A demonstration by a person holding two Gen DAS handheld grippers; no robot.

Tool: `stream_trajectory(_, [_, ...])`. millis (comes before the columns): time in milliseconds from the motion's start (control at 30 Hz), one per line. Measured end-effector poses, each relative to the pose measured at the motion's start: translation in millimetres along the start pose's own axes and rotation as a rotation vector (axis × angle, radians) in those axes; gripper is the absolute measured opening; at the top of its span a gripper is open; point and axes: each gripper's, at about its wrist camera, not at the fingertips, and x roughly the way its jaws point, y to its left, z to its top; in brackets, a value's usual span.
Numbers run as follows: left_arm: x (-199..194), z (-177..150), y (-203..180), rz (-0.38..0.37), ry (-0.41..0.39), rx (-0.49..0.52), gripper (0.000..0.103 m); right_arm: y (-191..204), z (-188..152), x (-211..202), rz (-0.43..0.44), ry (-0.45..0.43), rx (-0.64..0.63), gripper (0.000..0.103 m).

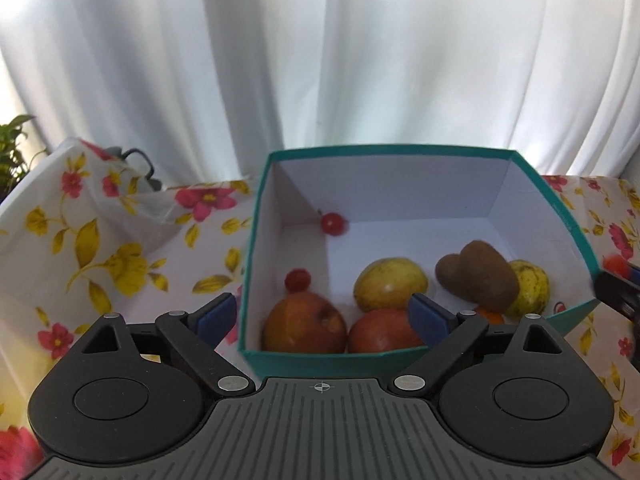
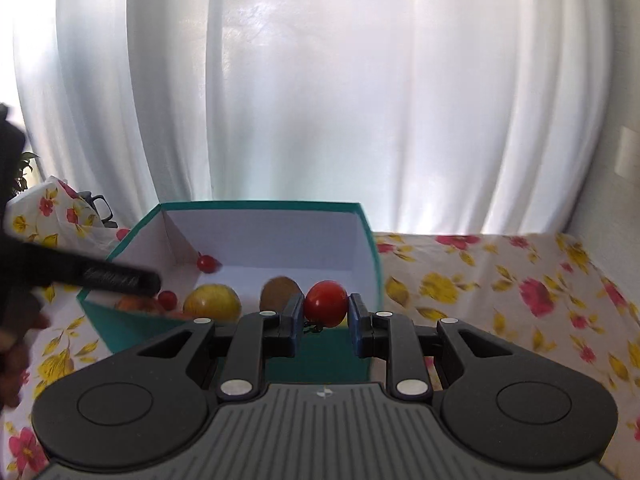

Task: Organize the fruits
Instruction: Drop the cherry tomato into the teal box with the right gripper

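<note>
A teal box (image 1: 392,148) with white inner walls holds two red apples (image 1: 304,324), a yellow-green fruit (image 1: 390,284), brown kiwis (image 1: 480,276) and two cherry tomatoes (image 1: 334,223). My left gripper (image 1: 322,318) stands open over the box's near wall, above the apples, with nothing between its blue pads. In the right wrist view the same box (image 2: 260,205) lies ahead. My right gripper (image 2: 326,307) is shut on a red tomato (image 2: 326,303), at the box's near right corner. One black finger of the left gripper (image 2: 116,278) reaches in from the left.
A flower-print cloth (image 1: 120,264) covers the table, bunched up at the back left. White curtains (image 2: 320,100) hang right behind it. A green plant (image 1: 12,148) and dark spectacles (image 2: 100,208) sit at the far left. A person's hand (image 2: 16,340) shows at the left edge.
</note>
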Motion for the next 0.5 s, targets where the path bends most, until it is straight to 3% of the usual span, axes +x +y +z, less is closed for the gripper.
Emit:
stream_trajectory(100, [-1.7,-2.9,5.4,0.015,0.030,-0.007,0.096,13.1,13.7,32.6,0.031,0.060,-0.023,0.023])
stream_trajectory(133, [-2.7,-3.8,7.1,0.017,0.039,-0.010,0.096,15.9,17.2,41.1,0.040,0.085,-0.027,0.030])
stream_trajectory(167, [-4.0,-4.7,8.4,0.015,0.044,-0.011,0.096,17.7,20.6,47.8,0.044,0.107,-0.021,0.039])
stream_trajectory(233, [-7.3,-6.4,10.1,0.014,0.051,-0.016,0.096,17.2,26.1,52.7,0.038,0.136,0.013,0.084])
stream_trajectory(300, [-9.8,-7.8,10.4,0.022,0.066,-0.014,0.097,15.7,32.7,46.6,0.049,0.133,0.034,0.099])
stream_trajectory(367, [-11.9,-7.9,10.3,0.014,0.087,-0.011,0.097,14.5,40.9,40.1,0.062,0.184,0.036,0.103])
stream_trajectory(500, [-11.8,-6.7,2.7,0.001,0.111,-0.006,0.097,26.6,45.2,43.4,0.024,0.452,-0.089,0.103])
